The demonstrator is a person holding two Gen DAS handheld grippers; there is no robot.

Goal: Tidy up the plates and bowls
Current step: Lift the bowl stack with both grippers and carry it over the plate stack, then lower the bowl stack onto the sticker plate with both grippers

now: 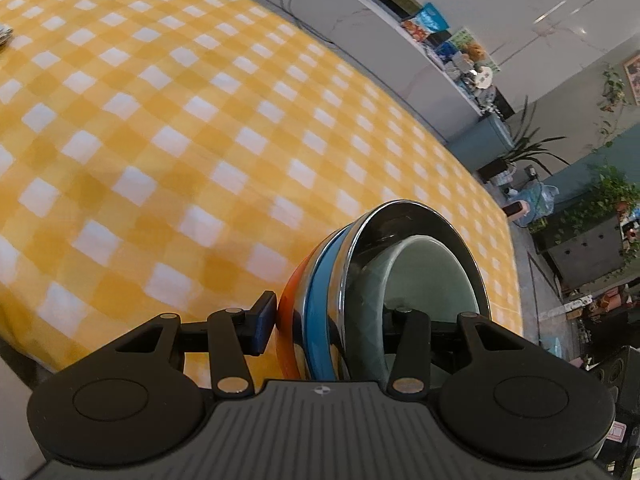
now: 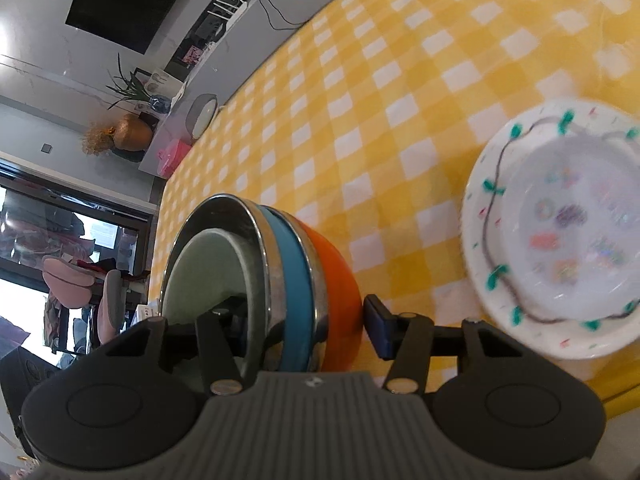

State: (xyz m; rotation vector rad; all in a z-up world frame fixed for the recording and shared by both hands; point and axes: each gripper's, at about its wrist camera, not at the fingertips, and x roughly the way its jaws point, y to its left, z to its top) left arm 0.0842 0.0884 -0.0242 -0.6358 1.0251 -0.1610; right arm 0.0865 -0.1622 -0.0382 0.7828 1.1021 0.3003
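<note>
A nested stack of bowls [image 1: 384, 280] — a pale green ceramic bowl [image 1: 432, 272] inside a shiny steel bowl [image 1: 416, 216], inside a blue-rimmed bowl [image 1: 320, 300], inside an orange bowl [image 1: 290, 312] — is being held on edge, its open mouth facing sideways, above a table draped in a yellow-and-white checked cloth [image 1: 180, 120]. The left gripper [image 1: 332, 320] is clamping the stack's rim from one side, one blue-padded finger [image 1: 264, 320] pressing the orange outside, the other finger reaching inside the green bowl. The right gripper [image 2: 300, 320] is gripping the opposite rim the same way, jaws about half spread; its outer blue pad [image 2: 378, 328] is sitting just beside the orange wall, and contact there cannot be told for certain. Both grippers are pointing downward at a slant.

In the right wrist view, a white paper plate with green bows and a dark wavy line [image 2: 560, 232], blurred, is lying flat on the cloth near that gripper, apart from the stack. Wide bare cloth is stretching beyond the stack in both views. The table's far edge is running along a grey counter [image 1: 360, 20], with potted plants [image 1: 600, 200] past the table's corner.
</note>
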